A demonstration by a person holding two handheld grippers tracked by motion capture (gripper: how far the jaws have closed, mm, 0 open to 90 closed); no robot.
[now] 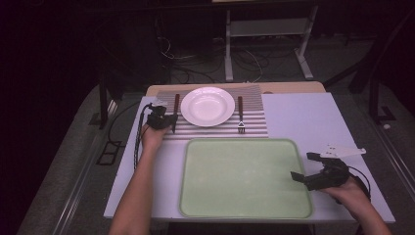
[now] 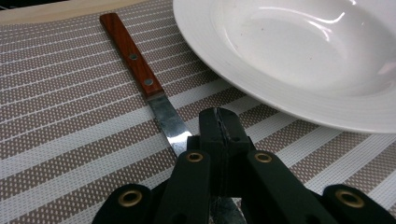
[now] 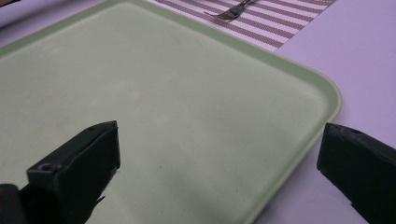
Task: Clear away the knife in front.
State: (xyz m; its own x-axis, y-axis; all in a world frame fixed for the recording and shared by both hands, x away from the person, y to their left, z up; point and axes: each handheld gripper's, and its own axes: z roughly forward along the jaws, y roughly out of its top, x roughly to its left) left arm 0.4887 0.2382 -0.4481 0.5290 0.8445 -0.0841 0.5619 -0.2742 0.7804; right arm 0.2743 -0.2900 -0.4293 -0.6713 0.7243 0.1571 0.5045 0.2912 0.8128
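Two hand-held grippers work at a white table (image 1: 303, 117), and nothing on it carries a brand, label or writing that can be read. At the left of the high view, the left gripper (image 1: 169, 126) sits on the near left corner of the striped placemat (image 1: 254, 122), its jaws pressed together on the blade of the knife (image 1: 175, 111). The left gripper view shows the knife (image 2: 144, 81) more closely: a reddish wooden handle with two metal rivets pointing away, and a steel blade running down into the closed black jaws, with the placemat (image 2: 60, 121) under it. The knife lies along the left side of the white plate (image 1: 207, 106), just beside its rim; whether blade and rim touch cannot be told. The plate (image 2: 299, 60) is a shallow soup plate, empty and glossy. To its right on the placemat lies a fork (image 1: 241, 115), handle away and tines toward the person. Nearer the person sits a pale green tray (image 1: 244, 210), bare, with raised rounded edges. At the right, the right gripper (image 1: 306, 169) is held low by the tray's right edge, its jaws spread wide and holding nothing; in the right gripper view one jaw hangs above the tray (image 3: 299, 70) and the other above the white table (image 3: 355, 42), with the fork's tines (image 3: 231, 12) at the far edge.
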